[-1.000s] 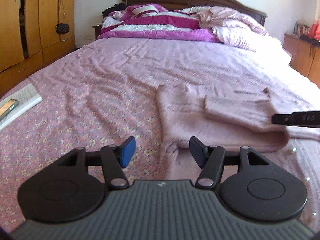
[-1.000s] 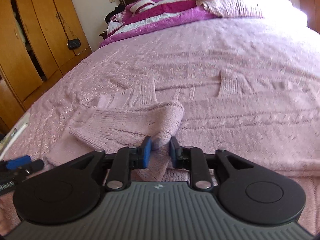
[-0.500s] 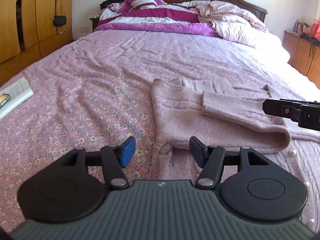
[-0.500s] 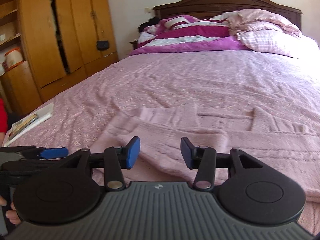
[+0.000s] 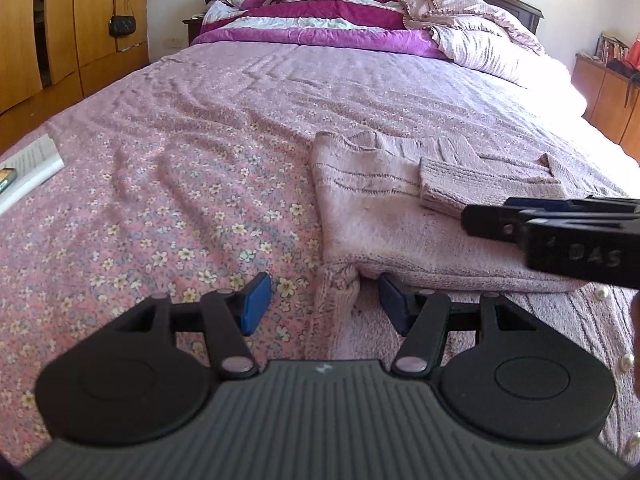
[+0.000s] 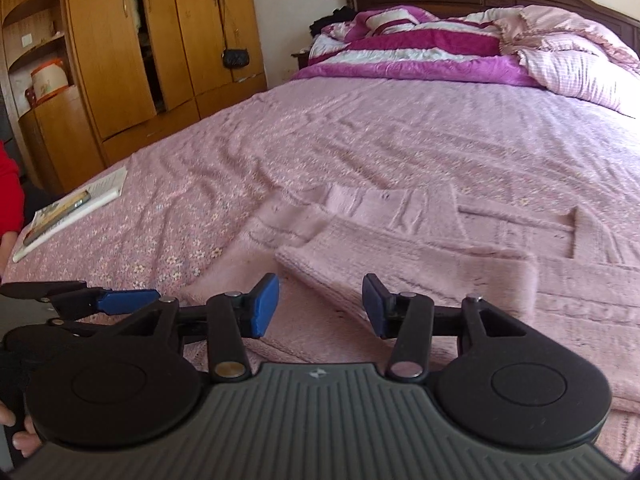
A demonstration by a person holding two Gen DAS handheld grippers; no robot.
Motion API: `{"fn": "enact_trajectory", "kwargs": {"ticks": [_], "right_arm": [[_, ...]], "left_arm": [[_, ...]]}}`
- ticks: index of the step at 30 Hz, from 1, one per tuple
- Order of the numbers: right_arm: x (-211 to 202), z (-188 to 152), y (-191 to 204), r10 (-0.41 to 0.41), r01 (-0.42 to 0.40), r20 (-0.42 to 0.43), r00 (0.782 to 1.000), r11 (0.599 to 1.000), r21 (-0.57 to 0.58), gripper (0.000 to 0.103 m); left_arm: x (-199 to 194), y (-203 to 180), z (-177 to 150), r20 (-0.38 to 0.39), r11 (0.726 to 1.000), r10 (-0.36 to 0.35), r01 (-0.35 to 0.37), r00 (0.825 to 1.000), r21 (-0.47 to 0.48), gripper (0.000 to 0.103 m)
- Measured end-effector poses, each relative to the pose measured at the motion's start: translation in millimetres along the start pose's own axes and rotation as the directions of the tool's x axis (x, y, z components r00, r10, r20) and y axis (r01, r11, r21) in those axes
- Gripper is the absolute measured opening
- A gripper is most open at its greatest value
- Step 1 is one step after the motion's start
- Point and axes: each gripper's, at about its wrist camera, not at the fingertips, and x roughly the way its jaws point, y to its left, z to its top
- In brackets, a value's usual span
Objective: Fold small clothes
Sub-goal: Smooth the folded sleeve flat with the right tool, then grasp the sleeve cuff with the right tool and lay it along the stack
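Already a first fold can be read in the cardigan (image 5: pixel 372 224): it lies flat on the bed (image 5: pixel 200 128), toward the near edge and the right side, with one sleeve (image 5: pixel 472 184) laid across the body and a thick doubled edge at the front. A row of pearl buttons (image 5: pixel 602 291) is seen on the layer beneath, at the right.

The left tongs (image 5: pixel 320 300) are spread wide and hold nothing; they are poised low at the near left corner of the garment, where a small knitted flap (image 5: pixel 340 284) sticks out between the blue pads (image 5: pixel 256 296). Whether the pads touch the knit cannot be told. The right tongs (image 6: pixel 320 304) are also wide and empty — held just above the folded sleeve (image 6: pixel 408 264), apart from it.

So the task is judged partly done: the sleeve has been brought in, but the cardigan is still long and has not been halved or squared into a small packet. That remaining fold — likely taken from the near corners — is still to be made. A book (image 6: pixel 72 208) is left near the left edge of the bed, well clear.
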Motion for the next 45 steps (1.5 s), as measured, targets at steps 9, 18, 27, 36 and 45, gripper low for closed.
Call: {"fn": "enact_trajectory", "kwargs": {"ticks": [9, 18, 27, 36, 45], "right_arm": [[21.1, -4.3, 0.5, -0.025, 0.025, 0.001, 1.000, 1.000, 0.009, 0.054], [14.3, 1.2, -13.3, -0.065, 0.062, 0.043, 0.997, 0.997, 0.050, 0.010], [-38.3, 21.9, -40.0, -0.116, 0.097, 0.186, 0.976, 0.989, 0.108, 0.008], [-93.1, 18.7, -74.2, -0.195, 0.157, 0.260, 0.946, 0.975, 0.159, 0.008], [-125.8, -11.9, -116.0, -0.276, 0.205, 0.259, 0.926, 0.941, 0.270, 0.008]], "left_arm": [[0.4, -1.7, -2.1, 0.006, 1.000, 0.004, -0.004, 1.000, 0.008, 0.062], [-1.1, -1.8, -1.3, 0.002, 1.000, 0.002, -0.002, 1.000, 0.000, 0.062], [-11.1, -6.6, 2.5, 0.010, 1.000, -0.012, 0.012, 1.000, -0.009, 0.062], [-24.2, -15.3, 7.2, 0.036, 1.000, -0.020, 0.020, 0.999, 0.003, 0.062], [-27.5, -31.0, 10.6, 0.043, 0.999, -0.032, 0.030, 0.999, 0.035, 0.062]]}}
